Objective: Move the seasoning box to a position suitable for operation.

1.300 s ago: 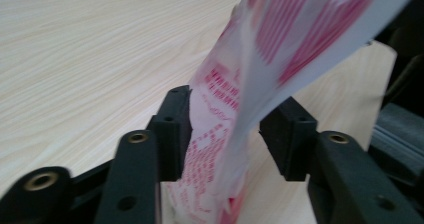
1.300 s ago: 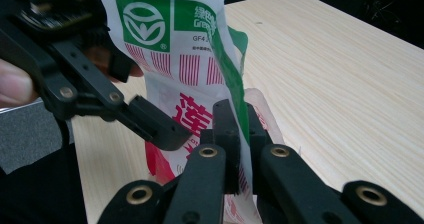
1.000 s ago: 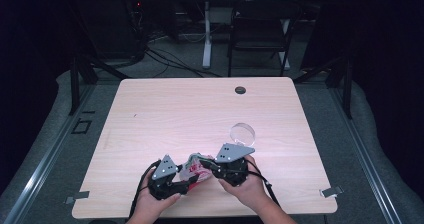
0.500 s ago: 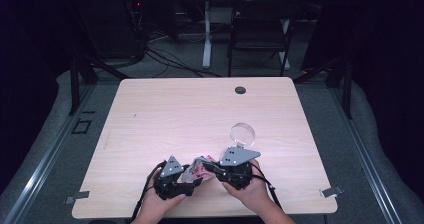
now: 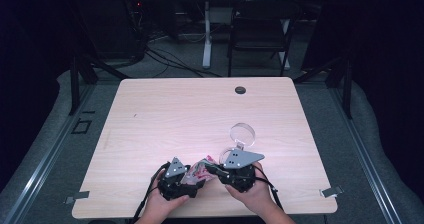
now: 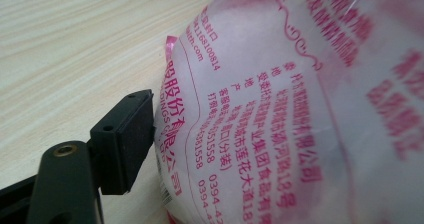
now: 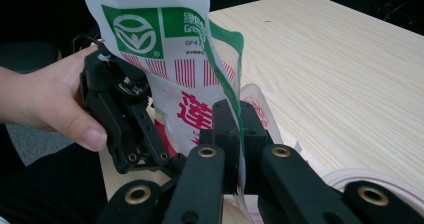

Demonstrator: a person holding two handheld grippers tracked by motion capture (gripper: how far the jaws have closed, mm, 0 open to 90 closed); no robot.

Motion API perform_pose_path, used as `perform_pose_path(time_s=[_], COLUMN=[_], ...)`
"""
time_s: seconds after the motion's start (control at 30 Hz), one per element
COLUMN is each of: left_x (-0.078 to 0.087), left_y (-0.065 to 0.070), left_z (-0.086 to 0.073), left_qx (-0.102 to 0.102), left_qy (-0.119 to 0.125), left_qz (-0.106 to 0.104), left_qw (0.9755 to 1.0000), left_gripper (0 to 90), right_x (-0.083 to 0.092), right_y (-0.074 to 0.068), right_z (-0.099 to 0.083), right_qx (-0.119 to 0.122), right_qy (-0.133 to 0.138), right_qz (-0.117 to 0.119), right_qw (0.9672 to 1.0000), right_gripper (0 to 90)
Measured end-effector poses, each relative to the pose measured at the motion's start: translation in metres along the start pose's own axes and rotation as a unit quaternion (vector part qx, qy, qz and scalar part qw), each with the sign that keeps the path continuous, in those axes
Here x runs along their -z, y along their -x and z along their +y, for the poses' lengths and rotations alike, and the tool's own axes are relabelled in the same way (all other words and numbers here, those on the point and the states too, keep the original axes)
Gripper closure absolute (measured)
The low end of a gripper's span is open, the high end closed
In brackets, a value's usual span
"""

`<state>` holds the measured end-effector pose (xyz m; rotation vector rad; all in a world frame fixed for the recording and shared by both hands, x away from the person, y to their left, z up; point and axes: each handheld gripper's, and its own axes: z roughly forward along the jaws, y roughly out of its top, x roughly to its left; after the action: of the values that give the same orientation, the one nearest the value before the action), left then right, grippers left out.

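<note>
Left gripper (image 5: 192, 176) sinks, jaws just opening beside bag (image 6: 280, 114) | right gripper (image 7: 235, 134) pinches bag's top edge | bag light, floppy, slippery; regrip seam at 9 o'clock

The bag (image 6: 280, 109) is thin, glossy plastic film, white with pink print and slightly crinkled. The worktop (image 5: 190, 114) looks like pale wood-grain laminate, smooth and matt. The right gripper (image 7: 239, 134) has matt black plastic jaws with brass-coloured metal screws.

Light wooden table (image 5: 165, 114), grey floor (image 5: 370, 149), black chair (image 5: 260, 31) behind, dark surroundings, white desk leg (image 5: 206, 39)
</note>
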<state>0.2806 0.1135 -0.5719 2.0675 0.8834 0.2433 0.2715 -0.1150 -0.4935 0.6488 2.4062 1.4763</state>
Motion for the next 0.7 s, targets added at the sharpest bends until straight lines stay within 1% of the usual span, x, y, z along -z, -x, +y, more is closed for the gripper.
perform_pose_path(time_s=[0.1,0.17,0.23,0.27,0.3,0.33,0.37,0.47,0.5,0.57,0.6,0.7], left_x=[-0.002,-0.003,-0.005,-0.007,-0.008,-0.010,-0.011,-0.013,-0.014,-0.015,-0.015,-0.016], left_y=[0.000,-0.001,0.000,0.000,0.000,0.000,-0.001,0.000,0.001,0.002,0.001,0.002], left_z=[-0.001,-0.001,-0.002,-0.003,-0.003,-0.004,-0.004,-0.006,-0.006,-0.006,-0.006,-0.007], left_qx=[0.008,0.006,0.009,0.005,0.009,0.005,0.003,0.010,0.007,0.008,0.004,-0.001], left_qy=[-0.007,-0.014,-0.018,-0.020,-0.022,-0.020,-0.025,-0.027,-0.027,-0.023,-0.028,-0.032], left_qz=[-0.005,-0.008,-0.010,-0.008,-0.011,-0.004,-0.010,-0.009,-0.007,-0.003,-0.004,0.000], left_qw=[0.9999,0.9999,0.9998,0.9997,0.9997,0.9998,0.9996,0.9996,0.9996,0.9997,0.9996,0.9995], left_gripper=[23.6,23.6,23.6,23.6,23.6,23.6,23.7,23.9,24.0,24.1,24.2,24.9], right_x=[0.001,0.002,0.003,0.003,0.003,0.004,0.004,0.004,0.004,0.005,0.005,0.005], right_y=[0.000,0.001,0.002,0.002,0.002,0.001,0.001,0.001,0.001,0.001,0.001,0.002], right_z=[-0.001,-0.002,-0.002,-0.002,-0.002,-0.002,-0.002,-0.003,-0.003,-0.003,-0.003,-0.003], right_qx=[-0.002,-0.007,-0.010,-0.010,-0.009,-0.009,-0.007,-0.007,-0.007,-0.007,-0.008,-0.007], right_qy=[0.002,0.006,0.007,0.007,0.007,0.007,0.007,0.007,0.007,0.007,0.007,0.007], right_qz=[0.002,0.005,0.007,0.007,0.006,0.006,0.004,0.004,0.004,0.004,0.004,0.003], right_qw=[1.0000,1.0000,0.9999,0.9999,0.9999,0.9999,0.9999,0.9999,0.9999,0.9999,0.9999,0.9999], right_gripper=[89.5,89.3,89.2,89.2,89.2,89.2,89.2,89.2,89.2,89.3,89.2,89.2])
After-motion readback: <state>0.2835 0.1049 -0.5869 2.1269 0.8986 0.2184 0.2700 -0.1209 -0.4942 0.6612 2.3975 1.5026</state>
